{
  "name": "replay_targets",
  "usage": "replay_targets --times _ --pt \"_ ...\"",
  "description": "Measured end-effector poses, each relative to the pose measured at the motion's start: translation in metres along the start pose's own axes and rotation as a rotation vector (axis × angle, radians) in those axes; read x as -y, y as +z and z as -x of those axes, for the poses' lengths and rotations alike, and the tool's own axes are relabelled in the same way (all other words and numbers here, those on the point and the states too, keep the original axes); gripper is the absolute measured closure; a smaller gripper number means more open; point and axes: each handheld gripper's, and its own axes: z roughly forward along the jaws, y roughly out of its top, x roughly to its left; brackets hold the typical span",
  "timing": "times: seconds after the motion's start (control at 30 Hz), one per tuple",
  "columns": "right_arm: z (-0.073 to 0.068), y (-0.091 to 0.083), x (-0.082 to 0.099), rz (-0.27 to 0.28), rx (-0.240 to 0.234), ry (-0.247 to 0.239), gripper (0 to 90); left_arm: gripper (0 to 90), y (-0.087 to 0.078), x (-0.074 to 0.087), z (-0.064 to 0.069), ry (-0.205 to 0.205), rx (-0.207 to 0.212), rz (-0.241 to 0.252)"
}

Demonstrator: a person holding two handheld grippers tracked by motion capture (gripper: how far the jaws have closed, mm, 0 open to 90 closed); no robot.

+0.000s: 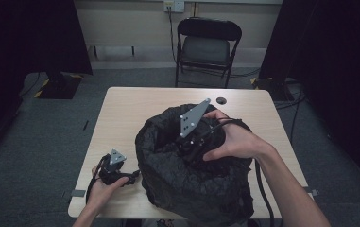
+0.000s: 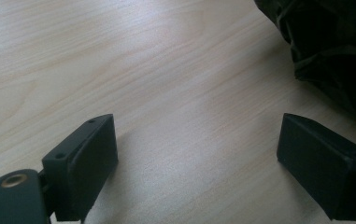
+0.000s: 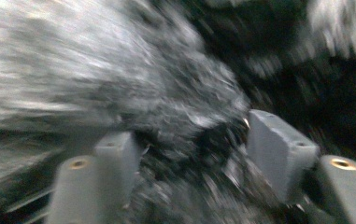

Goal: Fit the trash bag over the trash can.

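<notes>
A large crumpled black plastic bag (image 1: 192,189) sits on the right half of a pale wooden table (image 1: 135,104), its mouth facing up. My right gripper (image 1: 189,150) reaches down into that mouth, grey plate on top, jaws sunk among the folds. In the right gripper view the picture is blurred; the right gripper (image 3: 189,130) has its jaws apart with shiny black bag film (image 3: 96,60) around and behind them. My left gripper (image 1: 134,176) rests low by the bag's left side. Its jaws stand wide open over bare wood, left gripper (image 2: 196,128), with the bag (image 2: 334,46) at upper right.
A black folding chair (image 1: 206,45) stands beyond the table's far edge. A round cable hole (image 1: 221,100) is in the tabletop near the far edge. Dark curtains flank both sides, and a stand base (image 1: 57,85) sits on the floor at left.
</notes>
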Motion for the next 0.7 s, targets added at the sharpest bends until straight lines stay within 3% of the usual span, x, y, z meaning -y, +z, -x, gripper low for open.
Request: replay_targets --times 0.1,0.13,0.17,0.2,0.27,0.37,0.4,0.5,0.57,0.63,0.7 --pt "0.008 0.011 0.001 -0.143 0.075 0.106 36.6 11.7 0.0 0.0 0.0 0.001 0.002 0.0" --pt "0.012 0.014 0.001 -0.161 0.086 0.124 38.7 11.7 0.0 0.0 0.0 0.001 0.002 0.0" --pt "0.013 0.015 0.001 -0.148 0.095 0.118 47.2 11.8 0.0 0.0 0.0 0.002 0.002 0.0" --pt "0.016 0.013 0.001 -0.118 0.104 0.118 49.5 11.7 0.0 0.0 0.0 0.003 0.002 0.0" --pt "0.02 0.008 0.001 -0.071 0.114 0.146 43.8 11.7 0.0 0.0 0.0 0.002 0.003 0.001" --pt "0.025 -0.003 0.001 0.07 0.11 0.159 37.4 11.8 0.0 0.001 0.0 0.0 0.004 0.002" --pt "0.024 -0.009 0.0 0.121 0.098 0.135 35.9 11.8 0.0 0.001 0.0 -0.001 0.004 0.002" --pt "0.02 -0.019 -0.002 0.195 0.104 0.072 30.3 11.8 0.0 0.001 0.0 0.002 0.003 0.001" --pt "0.014 -0.027 -0.005 0.255 0.071 0.003 30.8 11.7 0.0 0.001 0.0 -0.001 0.004 0.002" --pt "0.01 -0.034 -0.008 0.282 0.078 0.001 23.1 11.7 0.0 0.001 0.0 0.0 0.003 0.002" --pt "0.006 -0.043 -0.011 0.313 0.088 -0.023 24.3 11.7 0.0 0.001 0.0 0.0 0.003 0.002"
